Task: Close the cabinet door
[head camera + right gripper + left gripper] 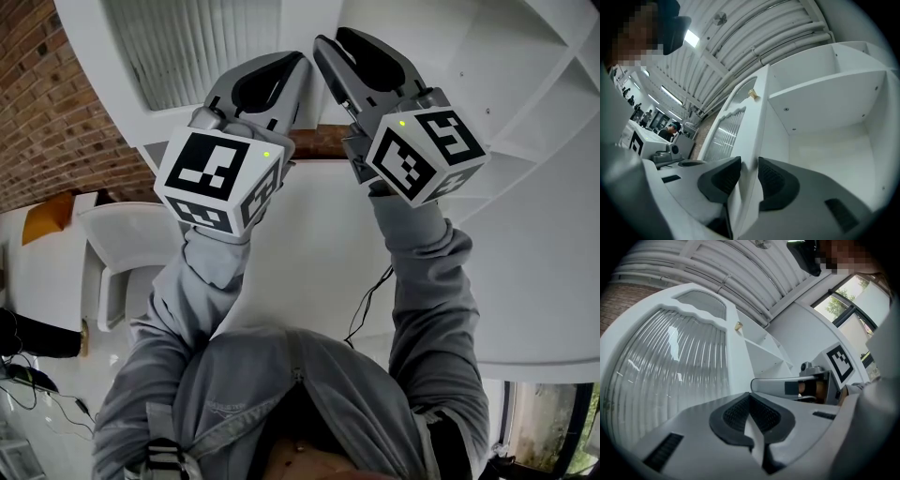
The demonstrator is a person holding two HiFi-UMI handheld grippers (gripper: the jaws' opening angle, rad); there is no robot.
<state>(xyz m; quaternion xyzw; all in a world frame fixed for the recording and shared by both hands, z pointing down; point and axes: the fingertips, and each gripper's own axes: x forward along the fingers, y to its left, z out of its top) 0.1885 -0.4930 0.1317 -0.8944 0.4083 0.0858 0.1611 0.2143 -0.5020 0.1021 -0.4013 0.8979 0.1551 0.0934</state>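
Observation:
The white cabinet door (pixel 746 131) has a ribbed glass panel (pixel 670 380) and a small brass knob (pixel 753 95). It stands ajar from the white cabinet, whose bare shelves (pixel 825 89) show to its right. My right gripper (pixel 749 165) straddles the door's free edge, one dark pad on each side, and I see no firm squeeze. In the head view the right gripper (pixel 330 42) reaches up at the door edge. My left gripper (pixel 750 398) hangs beside it in front of the glass, its pads closed together on nothing. The left gripper (pixel 296 62) shows next to the right one in the head view.
A brick wall (pixel 47 103) runs along the left. A white chair (pixel 122 244) stands beside the person, and a thin black cable (pixel 370 300) hangs by the right sleeve. Large windows (pixel 839 305) lie beyond the cabinet. A person (pixel 672 127) sits far off in the room.

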